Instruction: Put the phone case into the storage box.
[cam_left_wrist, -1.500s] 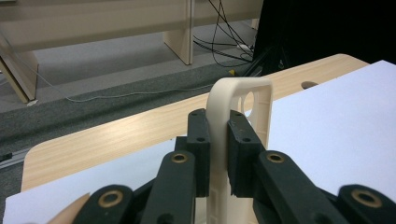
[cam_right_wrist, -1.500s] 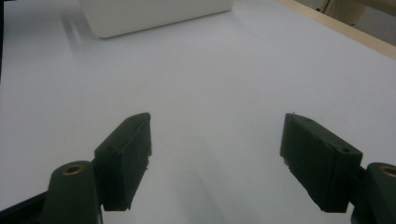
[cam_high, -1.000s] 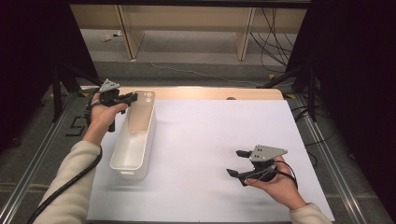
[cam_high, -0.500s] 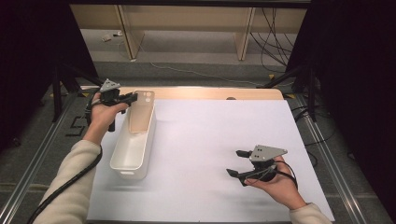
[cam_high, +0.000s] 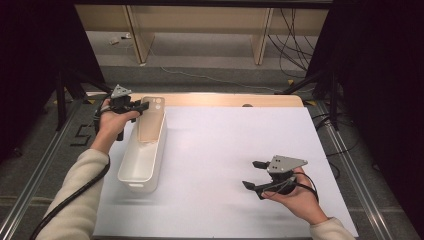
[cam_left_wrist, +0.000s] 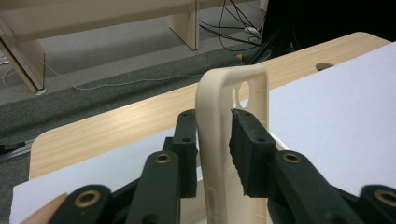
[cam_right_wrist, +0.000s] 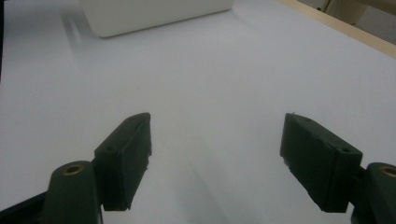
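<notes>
High view showed the left gripper (cam_high: 134, 107) at the far left corner of the white-covered counter (cam_high: 235, 145), beside a beige, soft-looking phone case with two round camera holes (cam_high: 151, 120). That case stood tilted over the far end of a long white plastic bin (cam_high: 142, 157), its lower part down inside the bin. Left gripper view put the case (cam_left_wrist: 229, 140) upright between the two black jaws, which had just been opening: the right-hand pad (cam_left_wrist: 250, 154) lay against the case's edge while the other pad stood a little off it, so the grip looked loosened rather than firm. Well apart, near the front right of the counter, the right gripper (cam_high: 255, 175) rested in the person's hand, its jaws spread wide over bare white surface with nothing between them.
</notes>
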